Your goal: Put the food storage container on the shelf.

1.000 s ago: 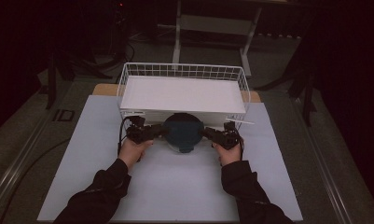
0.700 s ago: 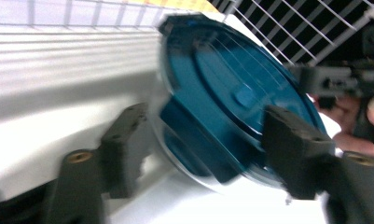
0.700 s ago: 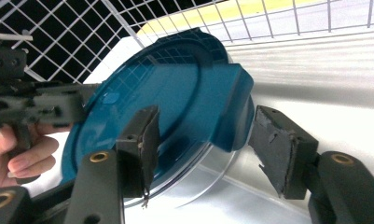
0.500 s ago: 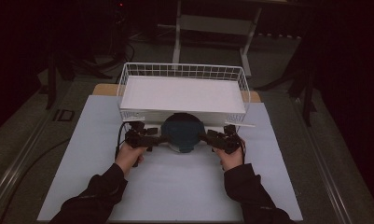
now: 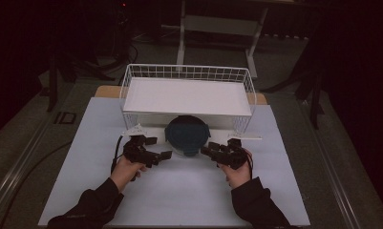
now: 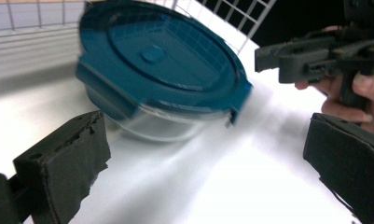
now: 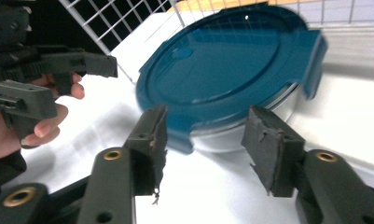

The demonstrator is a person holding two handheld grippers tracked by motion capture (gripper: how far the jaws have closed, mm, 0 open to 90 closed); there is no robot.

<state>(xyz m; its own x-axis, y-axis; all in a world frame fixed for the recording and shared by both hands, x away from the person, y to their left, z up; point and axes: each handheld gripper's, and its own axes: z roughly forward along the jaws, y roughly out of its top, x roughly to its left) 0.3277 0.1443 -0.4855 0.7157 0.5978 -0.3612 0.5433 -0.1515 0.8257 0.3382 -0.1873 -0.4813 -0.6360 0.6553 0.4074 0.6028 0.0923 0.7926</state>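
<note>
Blue-lidded bowl sat on counter — left claw just opened wide, right claw half open, narrowing — both empty.

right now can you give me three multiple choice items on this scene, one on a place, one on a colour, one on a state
1. Where does the round container stand?
A. inside the wire basket
B. on the white table, in front of the wire basket
C. on the floor

2. What colour is the container's lid?
A. dark blue-green
B. red
C. yellow

3. How do the fingers of the left gripper stand?
A. clamped on the lid
B. shut on nothing
C. open, clear of the container

Answers:
1 B: the high view shows it on the white table against the near wall of the wire basket.
2 A: both gripper views show a dark blue-green lid.
3 C: the left gripper view shows the fingers wide apart, having just been opening, with nothing between them.
</note>
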